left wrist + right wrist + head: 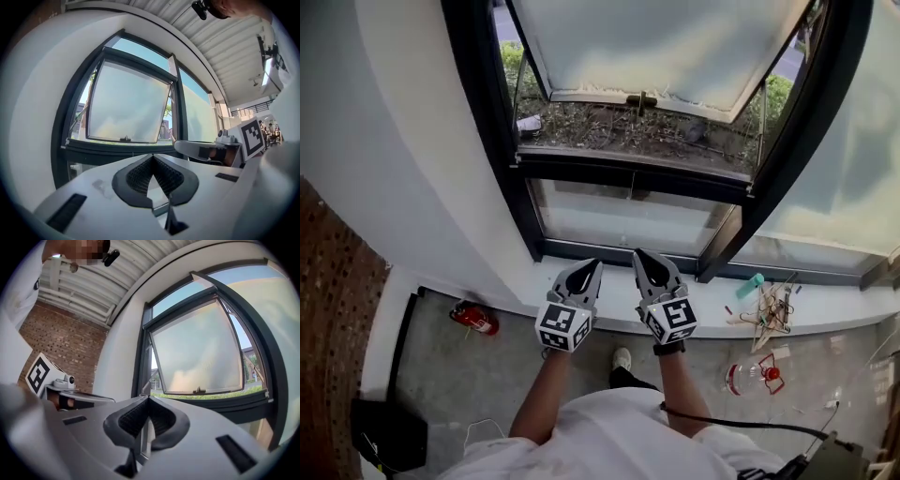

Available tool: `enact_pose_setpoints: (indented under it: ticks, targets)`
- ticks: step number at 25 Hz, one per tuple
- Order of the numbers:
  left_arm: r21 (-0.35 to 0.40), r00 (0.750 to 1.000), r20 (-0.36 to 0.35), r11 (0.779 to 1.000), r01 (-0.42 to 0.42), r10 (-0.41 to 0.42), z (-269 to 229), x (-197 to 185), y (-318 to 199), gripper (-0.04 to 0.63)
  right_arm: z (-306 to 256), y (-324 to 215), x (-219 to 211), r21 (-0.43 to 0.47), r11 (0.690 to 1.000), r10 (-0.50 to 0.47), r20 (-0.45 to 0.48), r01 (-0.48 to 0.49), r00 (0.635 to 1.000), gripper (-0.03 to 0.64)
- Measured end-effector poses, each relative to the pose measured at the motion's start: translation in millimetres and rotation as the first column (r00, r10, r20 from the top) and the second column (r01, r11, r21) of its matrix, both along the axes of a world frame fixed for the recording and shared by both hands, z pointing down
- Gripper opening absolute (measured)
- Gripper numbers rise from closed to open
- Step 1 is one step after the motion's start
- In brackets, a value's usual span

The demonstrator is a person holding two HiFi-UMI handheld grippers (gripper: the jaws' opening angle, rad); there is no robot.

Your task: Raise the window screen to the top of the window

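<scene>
Window (628,171) — ahead, apart | left hand-held gripper (587,271), right hand-held gripper (646,262): jaws together

The left gripper (584,270) and right gripper (650,261) are hovering side by side over the sill's (712,305) near edge, with the window (675,47) behind. Clutter (771,309) is lying at the sill's right end. On the floor below, a fire extinguisher (474,318) is lying left and a bottle (748,377) right.

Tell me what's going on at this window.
A person stands facing the window, a gripper in each hand. The left gripper and right gripper are both shut and empty, held side by side short of the window, touching nothing. The frosted sash hangs tilted open outward. Neither gripper is working on anything yet.
</scene>
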State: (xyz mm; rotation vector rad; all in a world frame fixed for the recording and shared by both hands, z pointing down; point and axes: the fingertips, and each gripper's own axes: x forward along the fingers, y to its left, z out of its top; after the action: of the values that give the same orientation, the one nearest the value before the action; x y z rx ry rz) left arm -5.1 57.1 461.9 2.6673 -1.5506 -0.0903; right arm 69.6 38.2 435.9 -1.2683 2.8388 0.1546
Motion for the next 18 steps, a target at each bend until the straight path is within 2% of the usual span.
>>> enact_pose_setpoints:
  ticks: [2, 5, 8, 11, 15, 18]
  targets:
    - [0.003, 1.0, 0.007, 1.0, 0.01, -0.01, -10.2, 1.0, -39.4, 0.0, -9.4, -45.9, 3.2, 0.005, 1.0, 0.01, 0.001, -0.01, 1.0, 0.002]
    - [-0.032, 1.0, 0.02, 0.999, 0.023, -0.023, -1.4, 6.5, -88.3, 0.0, -2.9, -102.4, 11.1, -0.012, 1.0, 0.006, 0.011, -0.006, 1.0, 0.002]
    - [-0.081, 0.999, 0.034, 0.996, 0.033, -0.03, 16.9, 10.8, -121.4, 0.0, 17.9, -145.2, 17.7, -0.062, 0.998, 0.019, 0.024, -0.018, 1.0, 0.002]
    - [-0.099, 0.998, 0.052, 0.995, 0.029, -0.024, 23.4, 4.9, -150.1, 0.0, 33.5, -175.8, 13.2, -0.099, 0.995, 0.033, 0.035, -0.03, 0.999, 0.002]
    - [-0.103, 0.997, 0.075, 0.994, -0.022, 0.03, 26.2, -0.3, -192.9, 0.0, 52.3, -212.4, 15.2, -0.135, 0.986, 0.108, 0.045, -0.101, 0.993, 0.002]
    - [-0.089, 0.99, 0.119, 0.994, -0.059, 0.069, 25.0, -1.9, -218.9, 0.0, 66.8, -233.3, 21.4, -0.169, 0.973, 0.164, 0.044, -0.155, 0.985, 0.002]
